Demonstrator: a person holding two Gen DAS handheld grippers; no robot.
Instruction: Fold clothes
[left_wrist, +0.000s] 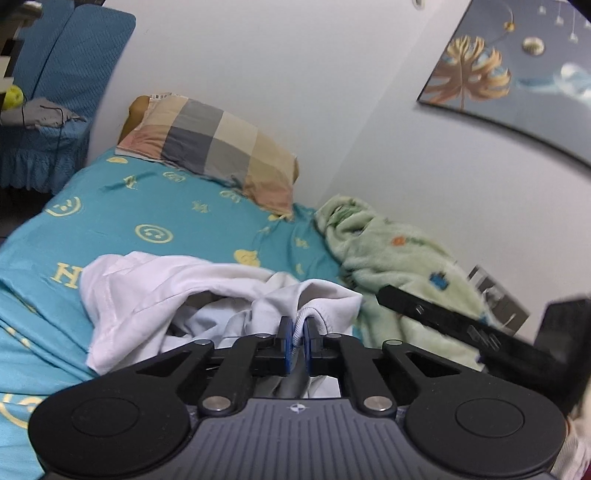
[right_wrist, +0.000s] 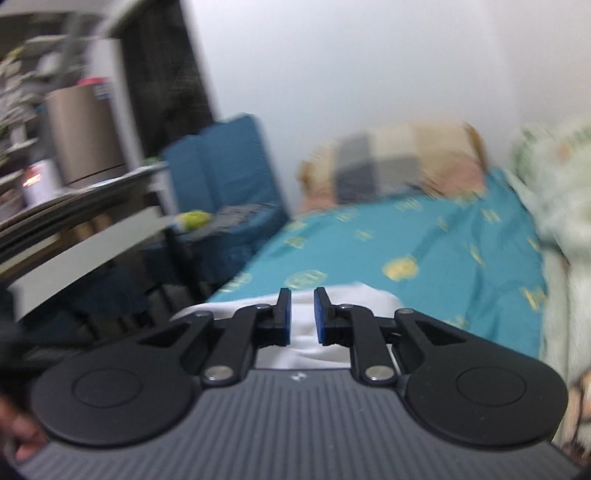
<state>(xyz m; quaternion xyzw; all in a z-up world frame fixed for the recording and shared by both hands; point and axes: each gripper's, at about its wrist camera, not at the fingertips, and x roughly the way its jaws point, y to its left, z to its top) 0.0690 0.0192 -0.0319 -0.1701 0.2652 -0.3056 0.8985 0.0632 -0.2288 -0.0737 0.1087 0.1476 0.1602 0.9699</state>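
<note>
left hand-held gripper (left_wrist: 299, 325) pinches white garment (left_wrist: 155, 295) on bed (left_wrist: 147, 206).

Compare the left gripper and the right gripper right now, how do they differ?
The left gripper is shut, pinching a ribbed hem of the white garment; the right gripper is open, holding nothing, with white cloth showing through its gap. The left wrist view is sharp, while the right wrist view is motion-blurred. Both have black fingers with blue pads and point over the teal bedsheet.

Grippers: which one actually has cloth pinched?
The left gripper: its pads are shut on the white garment. The right gripper is open, nothing between its pads.
</note>
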